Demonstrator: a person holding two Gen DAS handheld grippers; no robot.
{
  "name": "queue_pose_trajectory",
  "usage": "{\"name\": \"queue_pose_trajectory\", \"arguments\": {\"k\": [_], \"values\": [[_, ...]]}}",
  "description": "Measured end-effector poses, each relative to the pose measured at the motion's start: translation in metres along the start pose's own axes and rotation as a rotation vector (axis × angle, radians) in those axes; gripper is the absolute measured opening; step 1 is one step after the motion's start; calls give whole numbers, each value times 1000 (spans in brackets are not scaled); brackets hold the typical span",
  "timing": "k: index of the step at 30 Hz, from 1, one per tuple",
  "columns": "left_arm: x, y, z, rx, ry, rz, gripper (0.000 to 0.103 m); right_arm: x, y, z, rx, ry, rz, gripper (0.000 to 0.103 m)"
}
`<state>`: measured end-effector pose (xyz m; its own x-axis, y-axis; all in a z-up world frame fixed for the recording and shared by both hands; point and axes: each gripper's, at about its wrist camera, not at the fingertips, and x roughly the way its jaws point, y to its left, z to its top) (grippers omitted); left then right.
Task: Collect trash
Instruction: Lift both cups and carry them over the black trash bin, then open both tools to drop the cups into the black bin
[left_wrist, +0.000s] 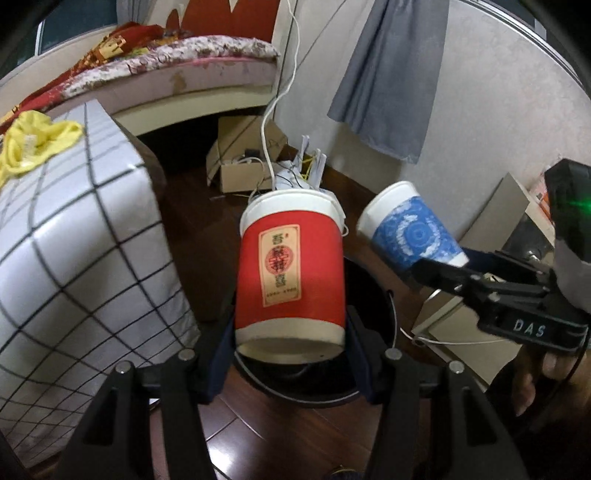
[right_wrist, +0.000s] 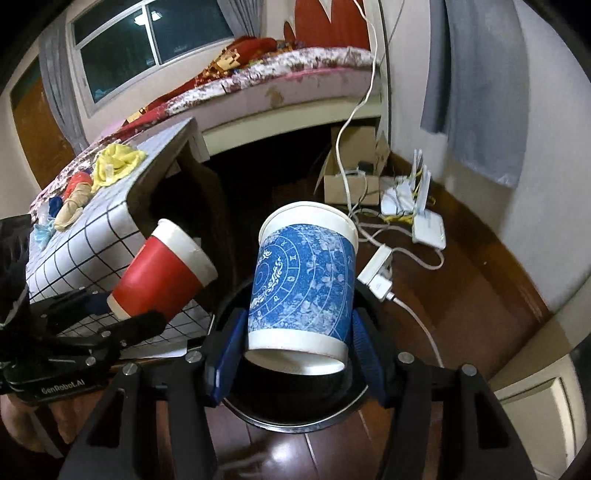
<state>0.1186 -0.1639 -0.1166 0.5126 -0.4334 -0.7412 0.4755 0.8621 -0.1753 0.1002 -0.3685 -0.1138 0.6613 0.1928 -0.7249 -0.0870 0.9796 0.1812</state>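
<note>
Left gripper (left_wrist: 291, 354) fingers clenched on red cup (left_wrist: 291, 269); right gripper (right_wrist: 295, 354) fingers clenched on blue cup (right_wrist: 303, 280). Both cups hang just above black bin (right_wrist: 295, 417), beneath the fingers.
Risk: thin paper walls may buckle under squeeze; tilted cups could clip the round rim on release and roll onto the glossy wood floor (right_wrist: 461, 302)

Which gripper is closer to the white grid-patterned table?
Left. The left gripper, clamping the red paper cup, hangs beside the white grid-patterned table; the right gripper, holding the blue paper cup, is farther away.
</note>
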Motion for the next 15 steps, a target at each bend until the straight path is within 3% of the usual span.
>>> {"name": "queue_pose_trajectory", "arguments": {"k": [5, 6, 7, 8, 9, 15], "values": [[11, -6, 2, -2, 15, -13, 60, 18, -6, 1, 28, 35, 49, 61], [13, -6, 0, -15, 16, -30, 77, 21, -7, 1, 37, 46, 66, 61], [19, 0, 2, -27, 19, -25, 88, 27, -10, 1, 54, 62, 77, 63], [19, 1, 1, -34, 14, -6, 99, 33, -14, 0, 76, 78, 70, 80], [19, 2, -2, -37, 6, 18, 100, 39, -19, -1, 100, 92, 43, 102], [8, 19, -15, -73, 30, 164, 102, 42, -41, -10, 193, 104, -68, 102]]}}
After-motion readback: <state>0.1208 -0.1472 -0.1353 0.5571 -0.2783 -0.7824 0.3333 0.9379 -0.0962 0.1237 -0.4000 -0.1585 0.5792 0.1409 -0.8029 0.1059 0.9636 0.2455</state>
